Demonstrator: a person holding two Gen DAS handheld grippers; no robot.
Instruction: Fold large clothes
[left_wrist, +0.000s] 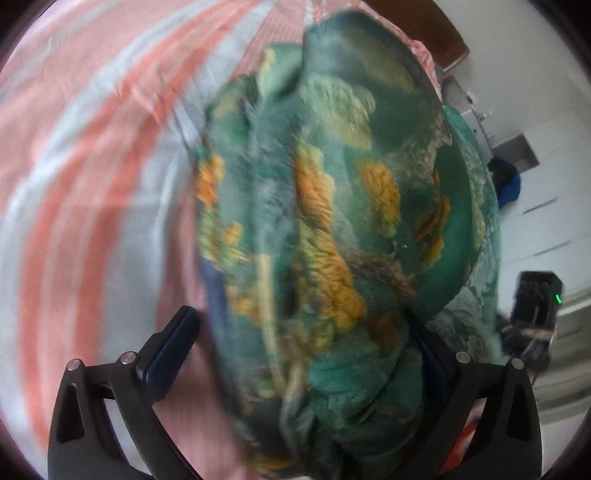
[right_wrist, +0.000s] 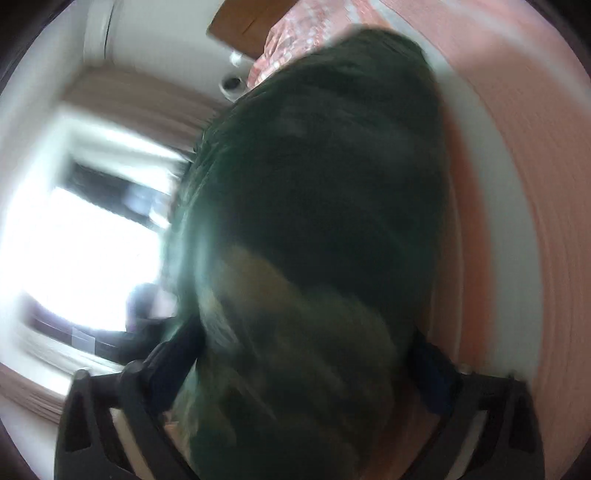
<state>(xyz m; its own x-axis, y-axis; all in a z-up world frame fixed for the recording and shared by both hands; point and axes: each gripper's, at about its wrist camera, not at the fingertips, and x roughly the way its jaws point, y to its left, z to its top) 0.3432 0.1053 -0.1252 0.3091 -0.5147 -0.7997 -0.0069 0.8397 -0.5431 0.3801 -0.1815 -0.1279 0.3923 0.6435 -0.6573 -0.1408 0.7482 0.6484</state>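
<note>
A large green garment (left_wrist: 332, 221) with orange and pale leaf prints lies bunched on a pink and white striped bed sheet (left_wrist: 92, 166). My left gripper (left_wrist: 301, 317) stands wide open around the bunch. Its left finger (left_wrist: 173, 343) is just clear of the cloth, and the cloth laps over its right finger (left_wrist: 436, 362). In the blurred right wrist view the same garment (right_wrist: 314, 184) looks dark and fills the gap of my right gripper (right_wrist: 304, 332). Its jaws stand wide, with both fingers at the cloth's sides. The blur hides any pressing of the pads.
A wooden headboard (left_wrist: 417, 22) stands at the bed's far end (right_wrist: 243, 26). White drawers (left_wrist: 546, 221), a blue thing (left_wrist: 506, 181) and a black device with a green light (left_wrist: 535, 306) stand beside the bed. A bright window (right_wrist: 74, 240) lies to the left.
</note>
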